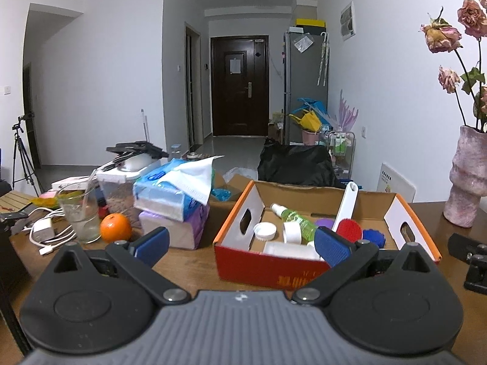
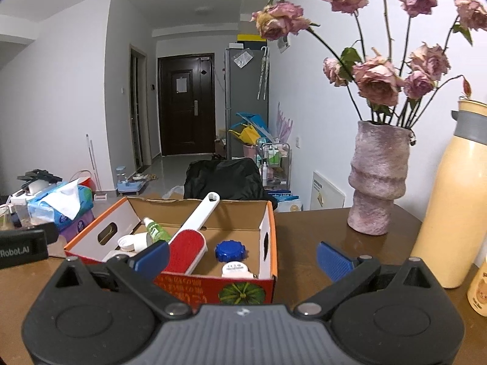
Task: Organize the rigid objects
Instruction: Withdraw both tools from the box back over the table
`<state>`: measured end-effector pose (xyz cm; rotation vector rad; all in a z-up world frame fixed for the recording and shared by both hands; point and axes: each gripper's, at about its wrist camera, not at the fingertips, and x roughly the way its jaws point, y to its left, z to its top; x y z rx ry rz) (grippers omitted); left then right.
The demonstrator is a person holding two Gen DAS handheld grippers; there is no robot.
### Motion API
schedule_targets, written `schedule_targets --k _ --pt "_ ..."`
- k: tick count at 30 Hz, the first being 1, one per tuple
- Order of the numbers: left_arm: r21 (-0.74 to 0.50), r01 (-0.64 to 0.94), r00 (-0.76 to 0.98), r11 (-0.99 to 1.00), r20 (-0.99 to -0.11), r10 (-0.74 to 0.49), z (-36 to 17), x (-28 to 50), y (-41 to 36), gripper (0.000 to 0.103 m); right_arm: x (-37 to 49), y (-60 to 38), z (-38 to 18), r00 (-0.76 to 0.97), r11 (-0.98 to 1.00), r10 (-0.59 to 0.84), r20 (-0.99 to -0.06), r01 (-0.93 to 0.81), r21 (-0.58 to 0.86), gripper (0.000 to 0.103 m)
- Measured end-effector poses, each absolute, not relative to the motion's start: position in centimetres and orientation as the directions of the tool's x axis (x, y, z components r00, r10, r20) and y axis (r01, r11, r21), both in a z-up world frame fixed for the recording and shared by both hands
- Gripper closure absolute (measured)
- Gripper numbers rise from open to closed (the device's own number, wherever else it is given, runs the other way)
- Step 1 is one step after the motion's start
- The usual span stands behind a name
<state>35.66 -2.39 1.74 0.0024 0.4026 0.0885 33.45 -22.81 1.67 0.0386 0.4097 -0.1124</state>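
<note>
Both the left gripper (image 1: 240, 245) and right gripper (image 2: 242, 258) hang wide and empty before the box (image 2: 269, 231) holding the brush (image 2: 194, 231) and bottle (image 1: 296, 219). A careless right reach risks toppling the vase (image 2: 377, 179) nearby.

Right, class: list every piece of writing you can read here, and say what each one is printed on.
"Robot.AI", its start cut off: on the left hand-held gripper.
Yellow characters on the cardboard box: too blurred to read.
Label on the white cap: too small.
Wall sign: unreadable.
</note>
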Motion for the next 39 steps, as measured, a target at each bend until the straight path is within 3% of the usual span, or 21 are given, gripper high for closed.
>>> schedule_targets --k 39 --pt "-0.02 -0.022 0.925 1.0 -0.381 0.013 1.9 9.6 -0.1 0.0 7.5 -22.2 2.1 0.92 0.998 -0.059 -0.388 0.059 -0.011 0.0"
